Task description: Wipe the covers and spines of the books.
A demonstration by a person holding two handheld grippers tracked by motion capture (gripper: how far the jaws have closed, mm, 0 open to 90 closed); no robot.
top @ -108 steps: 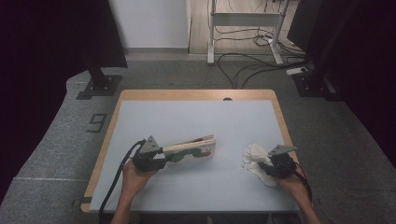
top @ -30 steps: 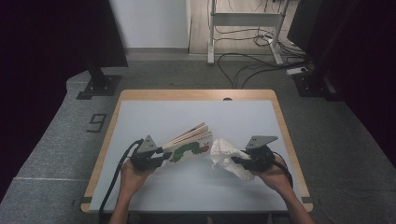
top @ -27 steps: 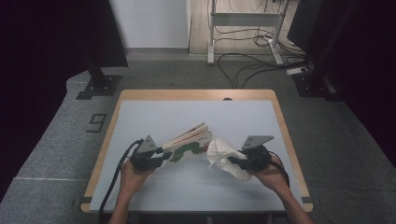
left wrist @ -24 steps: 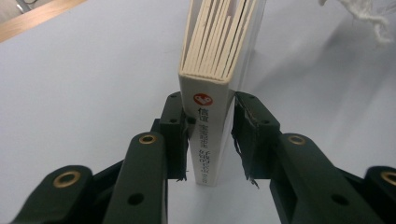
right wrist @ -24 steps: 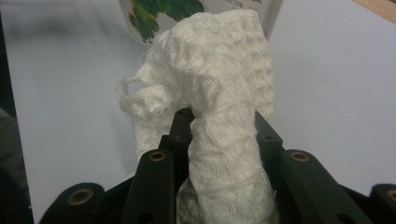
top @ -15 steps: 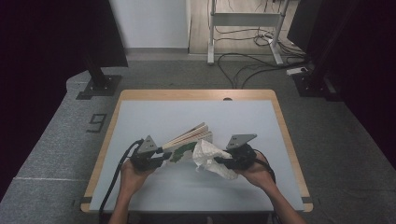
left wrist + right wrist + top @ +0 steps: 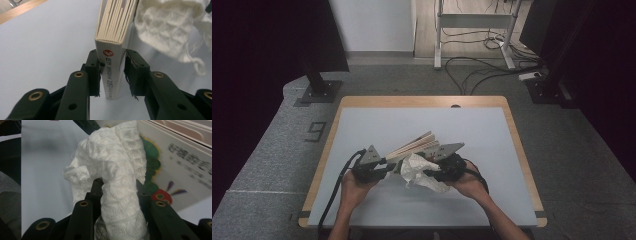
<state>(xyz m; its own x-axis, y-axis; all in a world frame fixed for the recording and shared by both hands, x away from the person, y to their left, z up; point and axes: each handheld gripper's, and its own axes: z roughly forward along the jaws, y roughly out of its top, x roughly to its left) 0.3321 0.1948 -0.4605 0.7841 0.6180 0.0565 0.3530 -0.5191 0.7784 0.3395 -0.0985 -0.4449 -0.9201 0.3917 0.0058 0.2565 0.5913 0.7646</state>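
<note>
From above, the left gripper (image 7: pixel 379 167) holds a book (image 7: pixel 417 146) by its spine over the table (image 7: pixel 492 130); the right gripper (image 7: pixel 432 172) presses a white cloth (image 7: pixel 414 170) against it.

Left gripper view: jaws clamp the book (image 7: pixel 112 67) spine between them.

Right gripper view: jaws pinch the cloth (image 7: pixel 117 182), touching the book's cover (image 7: pixel 180 167).

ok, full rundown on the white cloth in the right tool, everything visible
The white cloth is a knitted or waffle-textured fabric with loose threads at its edges, crumpled into a bunch. The right tool is shut on its lower end, and the free part stands up and flops over ahead of the jaws. It sits against the illustrated cover of the book that the left tool grips by the spine. In the high view it lies between the two tools, low over the table.
</note>
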